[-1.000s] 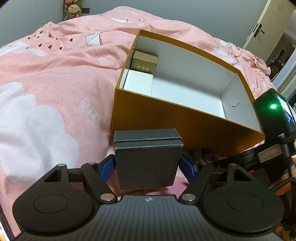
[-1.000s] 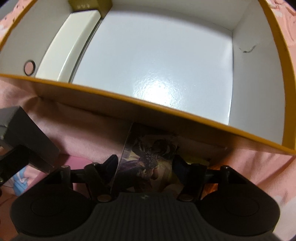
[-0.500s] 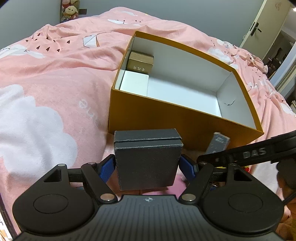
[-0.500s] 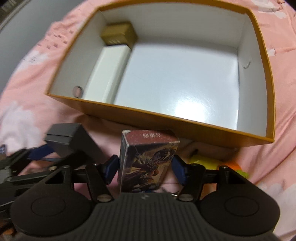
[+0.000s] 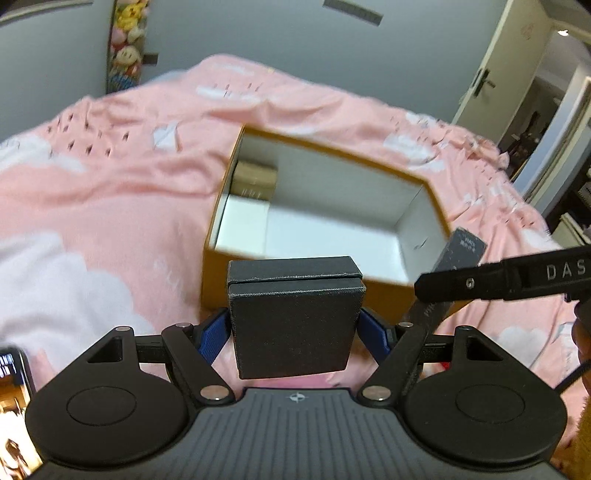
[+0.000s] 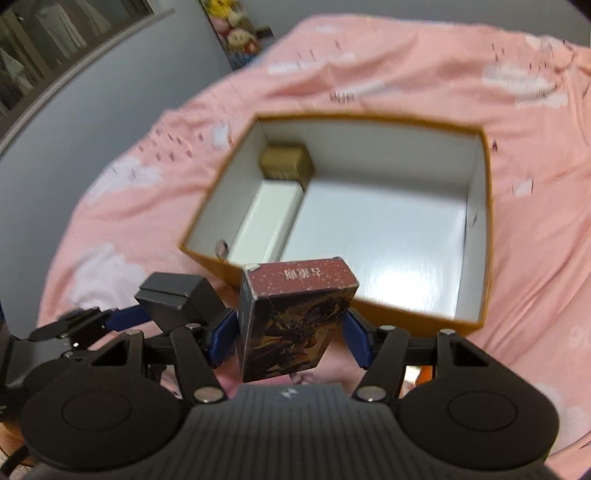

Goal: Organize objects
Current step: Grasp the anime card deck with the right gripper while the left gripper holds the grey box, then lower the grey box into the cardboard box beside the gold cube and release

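Observation:
My left gripper [image 5: 295,328] is shut on a dark grey square box [image 5: 293,317], held above the bed in front of the orange carton [image 5: 218,288]. The right gripper [image 6: 291,332] is shut on a maroon illustrated card box [image 6: 291,321], raised near the carton's [image 6: 406,317] front wall. Inside the carton lie a gold box [image 6: 286,162] in the far left corner and a white flat box [image 6: 269,218] in front of it. In the left wrist view the right gripper's arm [image 5: 517,277] and its card box [image 5: 458,254] show at the right. The grey box [image 6: 177,295] appears left in the right wrist view.
A pink bedspread [image 5: 110,192] with white clouds covers the bed all around the carton. Plush toys [image 5: 127,33] hang on the grey wall behind. A door [image 5: 491,81] stands at the far right. A phone screen [image 5: 13,406] shows at the lower left edge.
Both grippers have risen with their boxes. The right one lifted the card box from the bed beside the carton's front wall to above rim height, and the carton now looks farther below.

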Action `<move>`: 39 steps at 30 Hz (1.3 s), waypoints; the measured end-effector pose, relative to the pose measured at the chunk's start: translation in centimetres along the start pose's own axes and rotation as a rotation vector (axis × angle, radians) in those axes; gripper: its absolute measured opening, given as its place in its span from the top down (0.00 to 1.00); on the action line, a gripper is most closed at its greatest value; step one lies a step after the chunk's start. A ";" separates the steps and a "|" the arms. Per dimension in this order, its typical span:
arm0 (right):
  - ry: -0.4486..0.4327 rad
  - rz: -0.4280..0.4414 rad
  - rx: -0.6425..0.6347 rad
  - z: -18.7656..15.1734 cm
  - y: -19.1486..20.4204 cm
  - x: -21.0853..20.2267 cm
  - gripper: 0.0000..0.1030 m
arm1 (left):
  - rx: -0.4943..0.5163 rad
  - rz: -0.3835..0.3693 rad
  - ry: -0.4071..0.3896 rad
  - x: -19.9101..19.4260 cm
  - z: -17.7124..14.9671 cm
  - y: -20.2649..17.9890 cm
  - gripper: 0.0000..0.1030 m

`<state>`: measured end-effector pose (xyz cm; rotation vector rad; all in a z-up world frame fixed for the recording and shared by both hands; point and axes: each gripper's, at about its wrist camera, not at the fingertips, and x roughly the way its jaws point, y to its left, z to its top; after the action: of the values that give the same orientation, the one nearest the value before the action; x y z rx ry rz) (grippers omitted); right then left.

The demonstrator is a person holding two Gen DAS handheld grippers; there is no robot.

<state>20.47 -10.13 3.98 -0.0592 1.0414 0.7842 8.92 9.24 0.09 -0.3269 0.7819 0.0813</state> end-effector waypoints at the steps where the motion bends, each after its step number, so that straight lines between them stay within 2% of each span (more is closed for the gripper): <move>1: -0.024 0.006 -0.005 0.5 0.2 -0.4 0.38 | 0.007 -0.007 -0.014 -0.4 0.5 -0.3 0.17; 8: -0.149 -0.007 -0.021 3.5 -0.7 -3.3 0.38 | 0.043 -0.060 -0.068 -1.1 4.8 -2.2 0.17; 14: -0.174 -0.060 0.006 6.0 -3.3 -1.7 0.38 | 0.039 -0.049 -0.028 3.0 7.8 -3.2 0.17; 16: -0.163 -0.076 0.007 6.5 -4.2 -0.6 0.38 | 0.049 -0.042 0.000 4.7 8.4 -3.3 0.17; 20: -0.105 -0.095 -0.006 7.2 -5.8 2.0 0.38 | 0.049 -0.080 0.119 8.9 9.6 -2.5 0.17; 23: -0.055 -0.114 -0.013 7.5 -6.6 4.3 0.38 | 0.049 -0.081 0.190 11.6 10.5 -1.9 0.17; 30: 0.015 -0.114 -0.020 8.2 -8.1 8.0 0.38 | 0.074 -0.069 0.312 16.6 12.1 -2.1 0.17; 34: 0.048 -0.107 -0.043 8.4 -8.3 9.6 0.38 | 0.126 -0.029 0.366 18.8 12.5 -2.9 0.16; 39: 0.085 -0.105 -0.052 8.5 -8.7 11.4 0.38 | 0.149 0.006 0.393 20.8 12.6 -3.2 0.16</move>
<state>35.13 -6.86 -3.27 -0.1914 1.0899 0.7183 32.79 9.21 -5.38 -0.2003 1.1717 -0.0374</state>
